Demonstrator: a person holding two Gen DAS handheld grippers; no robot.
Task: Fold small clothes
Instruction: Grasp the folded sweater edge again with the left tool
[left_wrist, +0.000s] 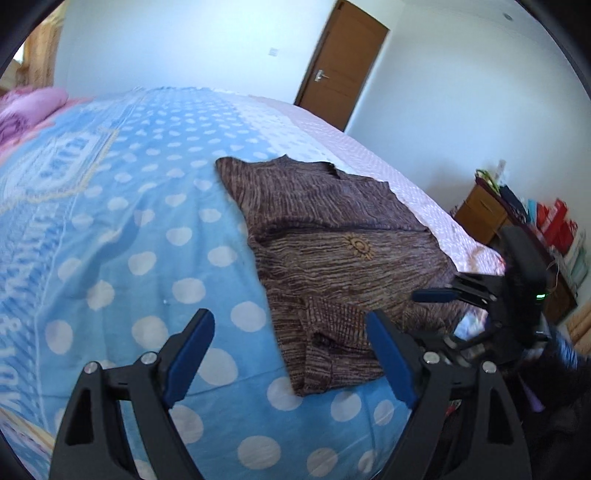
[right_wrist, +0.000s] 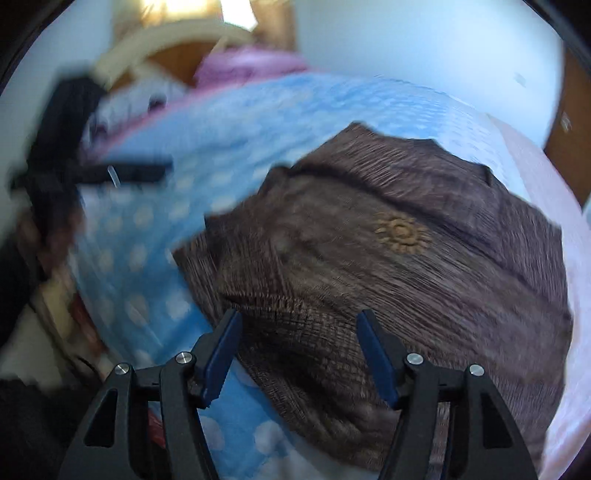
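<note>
I had the brown knit top (left_wrist: 332, 254) lying on the bed (left_wrist: 147, 229), over the blue polka-dot cover toward its pink-edged side, with the small sun emblem (left_wrist: 357, 246) facing up. One sleeve or side flap already appeared to be turned in across the near part, so I judged the fold was partly made and another fold was due.

My left tool (left_wrist: 291, 354) hung above the near hem with its blue pads set wide apart and nothing between them; one pad was over bare cover, the other over the cloth's near corner. My right tool (right_wrist: 299, 354) was also spread wide and empty, poised over the garment's near edge. That view was smeared, so I could not tell whether it touched the fabric. In the left view the right tool showed at the garment's right side, near the bed's edge.

The next move, as I judged it, called for both tools to drop onto the near hem, pinch a layer at each corner and carry it up toward the collar. The knit looked soft and loose, so it could bunch or slip if I caught too little.

Around it were a pink pillow (left_wrist: 33, 107) at the far end, a brown door (left_wrist: 340, 70), and a cluttered wooden cabinet (left_wrist: 480, 212) beside the bed. Nothing lay on the garment itself.
</note>
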